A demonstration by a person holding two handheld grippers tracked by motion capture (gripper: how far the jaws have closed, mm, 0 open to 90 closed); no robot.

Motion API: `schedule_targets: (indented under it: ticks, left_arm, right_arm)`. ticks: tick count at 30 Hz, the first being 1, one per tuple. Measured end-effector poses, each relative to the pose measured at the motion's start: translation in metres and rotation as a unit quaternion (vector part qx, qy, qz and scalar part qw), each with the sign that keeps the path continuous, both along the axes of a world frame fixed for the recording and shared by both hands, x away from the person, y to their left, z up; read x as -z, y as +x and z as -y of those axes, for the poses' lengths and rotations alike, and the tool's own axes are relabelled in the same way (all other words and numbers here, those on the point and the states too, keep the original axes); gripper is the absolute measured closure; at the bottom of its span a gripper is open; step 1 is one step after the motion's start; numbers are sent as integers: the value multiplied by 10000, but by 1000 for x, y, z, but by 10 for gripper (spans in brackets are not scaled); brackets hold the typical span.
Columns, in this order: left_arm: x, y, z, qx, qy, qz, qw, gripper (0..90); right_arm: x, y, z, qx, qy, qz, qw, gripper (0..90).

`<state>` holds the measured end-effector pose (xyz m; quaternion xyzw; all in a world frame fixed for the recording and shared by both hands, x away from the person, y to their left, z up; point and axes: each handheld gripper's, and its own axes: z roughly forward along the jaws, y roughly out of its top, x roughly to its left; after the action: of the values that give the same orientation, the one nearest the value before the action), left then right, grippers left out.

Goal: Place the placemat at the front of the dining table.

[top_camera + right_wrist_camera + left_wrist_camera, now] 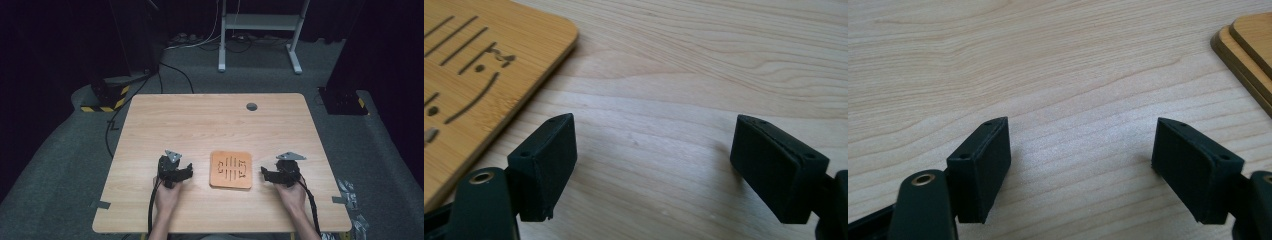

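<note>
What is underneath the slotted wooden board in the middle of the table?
The slotted board lies on a second, slightly larger wooden board, whose edge protrudes. That rests on the table. Anything between them is hidden.

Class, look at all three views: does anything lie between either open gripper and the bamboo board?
Nothing visible: bare table separates the left gripper and right gripper from the bamboo board.

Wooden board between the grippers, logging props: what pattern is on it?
Cut-out slots and dots on the wooden board; right gripper view.
</note>
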<state>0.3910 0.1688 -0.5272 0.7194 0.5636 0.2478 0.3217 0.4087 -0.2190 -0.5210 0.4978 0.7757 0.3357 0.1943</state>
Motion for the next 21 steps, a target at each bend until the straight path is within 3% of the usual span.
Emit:
schedule_targets:
  ticks: [4, 8, 21]
  left_arm:
    - [0, 0, 0, 2, 4, 0, 10000, 235]
    - [0, 0, 0, -1, -4, 0, 10000, 235]
    - [0, 0, 0, -2, 17, 4, 10000, 232]
  right_arm:
    - [-1, -2, -7, -95, 8, -42, 9999, 189]
    - [0, -2, -13, -138, -103, 55, 9998, 192]
    - [-1, -3, -26, -272, 16, 26, 9996, 202]
